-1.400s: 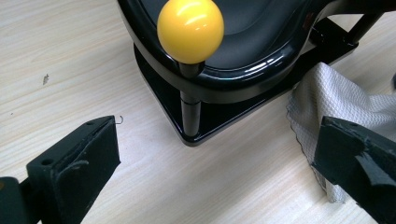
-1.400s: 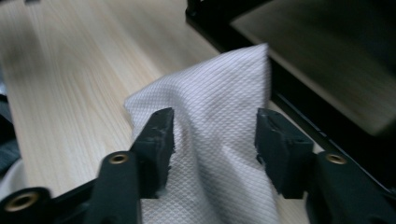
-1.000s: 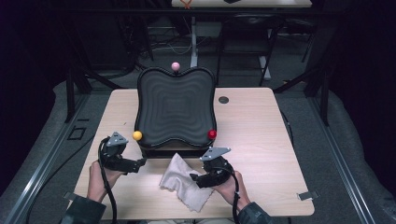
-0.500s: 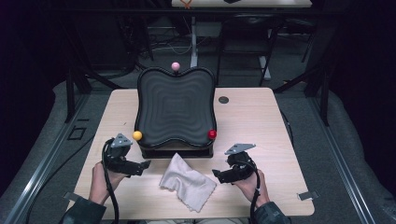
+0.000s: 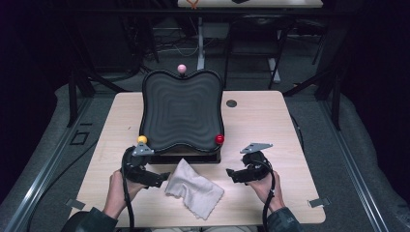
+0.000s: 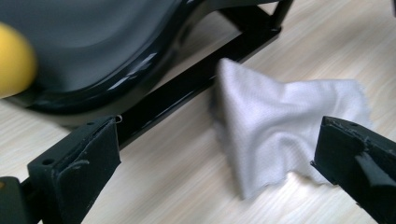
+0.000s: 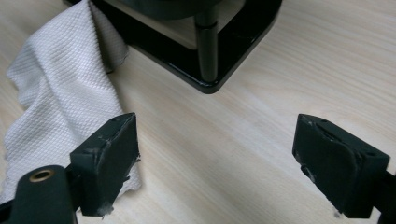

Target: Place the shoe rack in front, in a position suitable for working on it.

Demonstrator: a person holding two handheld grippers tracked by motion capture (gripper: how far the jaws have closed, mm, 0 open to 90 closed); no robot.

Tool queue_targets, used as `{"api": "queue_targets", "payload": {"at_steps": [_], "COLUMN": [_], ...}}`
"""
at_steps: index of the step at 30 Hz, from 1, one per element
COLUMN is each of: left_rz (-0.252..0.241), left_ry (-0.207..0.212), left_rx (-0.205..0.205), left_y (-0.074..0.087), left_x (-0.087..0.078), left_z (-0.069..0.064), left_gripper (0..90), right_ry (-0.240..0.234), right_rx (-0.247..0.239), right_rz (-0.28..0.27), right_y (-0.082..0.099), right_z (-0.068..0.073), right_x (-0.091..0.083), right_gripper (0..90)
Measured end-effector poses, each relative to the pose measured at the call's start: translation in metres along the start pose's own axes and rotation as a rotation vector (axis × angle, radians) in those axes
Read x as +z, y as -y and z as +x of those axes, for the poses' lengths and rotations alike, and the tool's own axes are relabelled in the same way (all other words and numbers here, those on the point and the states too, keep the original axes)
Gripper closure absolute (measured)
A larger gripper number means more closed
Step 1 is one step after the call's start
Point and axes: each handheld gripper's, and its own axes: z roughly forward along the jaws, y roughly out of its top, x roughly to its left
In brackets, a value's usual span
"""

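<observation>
Two grippers flank a crumpled cloth on the table.

The white cloth lies before the black tray; left gripper and right gripper both gape, holding nothing, the right having just opened.

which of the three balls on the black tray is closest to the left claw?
The yellow ball, at the tray's near left corner, just above the left claw. The red ball sits at the near right corner, the pink ball at the far edge.

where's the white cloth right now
In the high view the white cloth lies crumpled on the table near its front edge, just in front of the black tray stand, between the left claw and the right claw.
</observation>
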Motion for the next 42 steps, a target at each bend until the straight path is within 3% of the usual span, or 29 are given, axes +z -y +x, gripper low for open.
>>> {"api": "queue_targets", "payload": {"at_steps": [9,15,17,23,28,31,38,42], "left_rz": [0.058,0.075,0.089,0.123,0.159,0.184,0.201,0.203], "left_ry": [0.047,0.108,0.104,0.102,0.102,0.096,0.061,0.047], "left_rx": [0.064,0.089,0.099,0.088,0.13,0.121,0.128,0.135], "left_y": [-0.003,-0.004,-0.002,0.005,0.01,0.015,0.021,0.022], "left_x": [0.027,0.049,0.057,0.073,0.083,0.09,0.097,0.098], "left_z": [-0.028,-0.048,-0.053,-0.053,-0.061,-0.06,-0.058,-0.059], "left_gripper": [0.0,0.0,0.0,0.0,0.1,0.7,14.0,15.9], "right_ry": [-0.002,0.007,0.0,0.0,0.006,0.007,-0.005,0.001], "right_rx": [0.01,0.009,0.014,0.015,0.005,0.012,0.005,0.01], "right_rz": [-0.008,-0.01,-0.006,0.002,0.005,0.006,0.017,0.01], "right_y": [-0.003,-0.004,-0.004,-0.004,-0.004,-0.003,-0.003,-0.003], "right_z": [-0.005,-0.006,-0.007,-0.007,-0.007,-0.008,-0.007,-0.008], "right_x": [0.0,0.003,0.003,0.005,0.007,0.005,0.007,0.007], "right_gripper": [13.7,13.9,13.8,13.9,14.0,13.9,14.0,14.0]}}
